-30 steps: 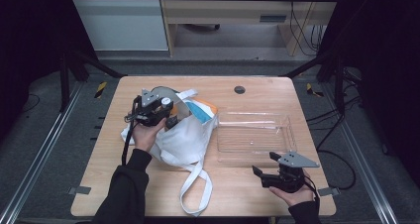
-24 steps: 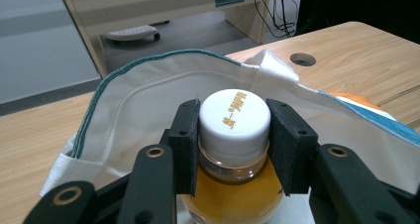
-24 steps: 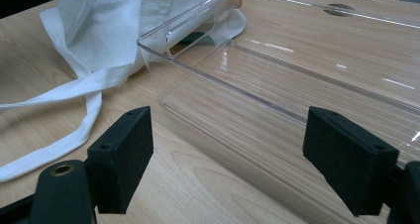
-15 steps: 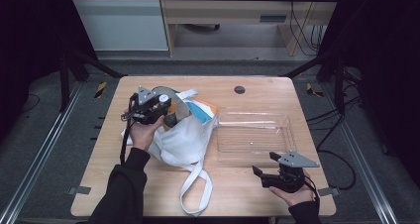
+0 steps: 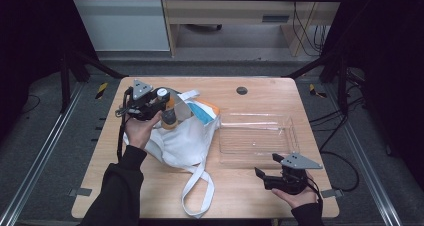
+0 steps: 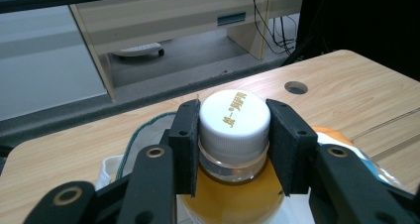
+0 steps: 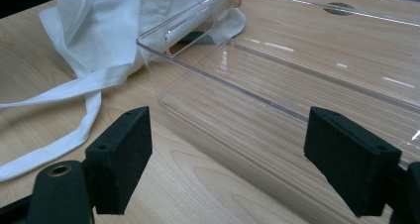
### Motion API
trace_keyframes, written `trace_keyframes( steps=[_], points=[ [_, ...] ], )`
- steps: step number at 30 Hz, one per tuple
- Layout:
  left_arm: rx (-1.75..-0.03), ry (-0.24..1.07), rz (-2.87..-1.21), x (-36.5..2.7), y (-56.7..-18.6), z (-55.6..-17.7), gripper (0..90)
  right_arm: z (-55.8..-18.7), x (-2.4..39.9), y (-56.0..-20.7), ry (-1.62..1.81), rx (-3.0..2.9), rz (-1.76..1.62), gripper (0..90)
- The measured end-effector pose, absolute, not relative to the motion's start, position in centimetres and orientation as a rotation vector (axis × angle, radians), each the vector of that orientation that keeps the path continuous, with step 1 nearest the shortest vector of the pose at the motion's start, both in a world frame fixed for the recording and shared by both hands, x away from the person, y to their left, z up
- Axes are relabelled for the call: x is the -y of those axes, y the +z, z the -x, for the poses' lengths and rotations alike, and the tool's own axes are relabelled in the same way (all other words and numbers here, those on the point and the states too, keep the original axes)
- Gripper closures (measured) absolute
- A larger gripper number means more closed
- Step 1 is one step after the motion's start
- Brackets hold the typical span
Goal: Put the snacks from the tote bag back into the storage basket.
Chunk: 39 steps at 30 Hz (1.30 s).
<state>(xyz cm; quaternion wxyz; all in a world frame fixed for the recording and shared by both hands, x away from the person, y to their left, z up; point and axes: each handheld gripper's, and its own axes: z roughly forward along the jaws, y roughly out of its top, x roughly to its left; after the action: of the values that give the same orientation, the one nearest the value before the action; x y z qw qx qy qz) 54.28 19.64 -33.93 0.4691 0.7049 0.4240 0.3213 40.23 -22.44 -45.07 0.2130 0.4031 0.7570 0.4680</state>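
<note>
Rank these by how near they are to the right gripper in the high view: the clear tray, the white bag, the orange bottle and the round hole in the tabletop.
From the right gripper:
1. Clear tray, just beyond it on the table's right half.
2. White bag, to its left, mid-table.
3. Round hole and orange bottle held in the left gripper over the bag: too close to call.

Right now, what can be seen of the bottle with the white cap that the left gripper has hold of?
The clear plastic bottle of orange drink has a ribbed white screw cap with small gold lettering on top. It stands roughly upright, held above the mouth of the white cloth bag. The left gripper is shut on it, its black pads pressing the cap and neck from both sides. The lower body is out of sight.
</note>
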Motion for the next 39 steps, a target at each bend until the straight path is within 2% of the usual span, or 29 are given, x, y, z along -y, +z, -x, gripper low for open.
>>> trace_keyframes(
  steps=[23,39],
  points=[
    [-0.986,0.776,-1.721,-19.6,-30.7,-50.8,59.1,-40.2,22.4,-45.2,1.283,-2.112,-1.113,14.4],
    [-0.902,0.743,-1.722,-16.8,-29.1,-49.1,59.2,-40.1,22.3,-45.2,1.279,-2.113,-1.109,14.5]
  ],
)
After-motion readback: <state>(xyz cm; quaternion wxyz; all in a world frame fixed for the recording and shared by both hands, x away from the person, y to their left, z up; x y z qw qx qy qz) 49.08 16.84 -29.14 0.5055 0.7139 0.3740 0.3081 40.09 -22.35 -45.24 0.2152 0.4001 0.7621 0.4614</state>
